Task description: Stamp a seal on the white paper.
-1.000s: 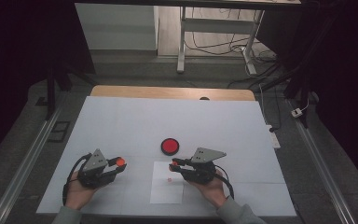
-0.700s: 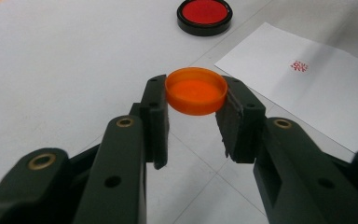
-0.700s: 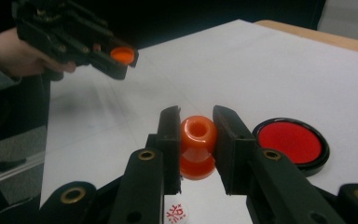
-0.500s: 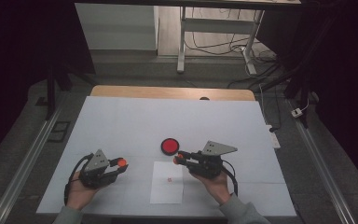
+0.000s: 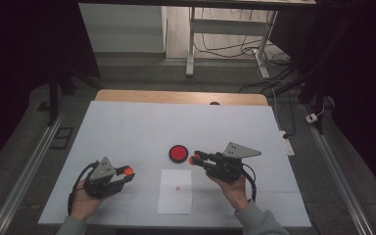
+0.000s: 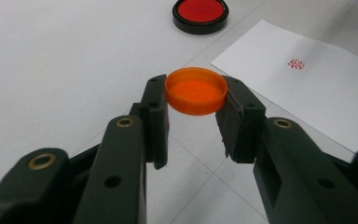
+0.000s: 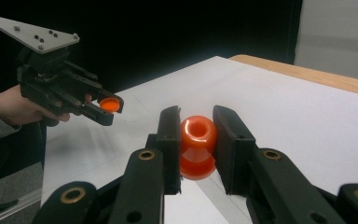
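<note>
The left gripper [image 5: 120, 175] is sitting low at the near left of the white bench [image 5: 127, 127]. Its black fingers [image 6: 154, 109] are pinching a small round orange plastic cap [image 6: 196, 90], one finger on each side of its rim. The cap is lying flat between them with its open side up, and it is hanging just above the bench.

Just beside it, near the front edge, a white sheet of paper [image 5: 175, 198] is lying flat on the bench. It is showing a small red stamp mark [image 6: 296, 63] near its middle.

The right gripper [image 5: 198, 159] is hanging on the other side of the paper, up off the bench. Its fingers [image 7: 170, 135] are squeezing a shiny orange plastic stamp with a round knob and a narrow neck [image 7: 197, 144]. The stamp is pointing toward the middle of the bench.

A little farther back, a round red ink pad in a black dish [image 5: 178, 153] is sitting on the bench. The stamp is hanging just beside it, on its right. In the high view I cannot tell if they are touching.
</note>
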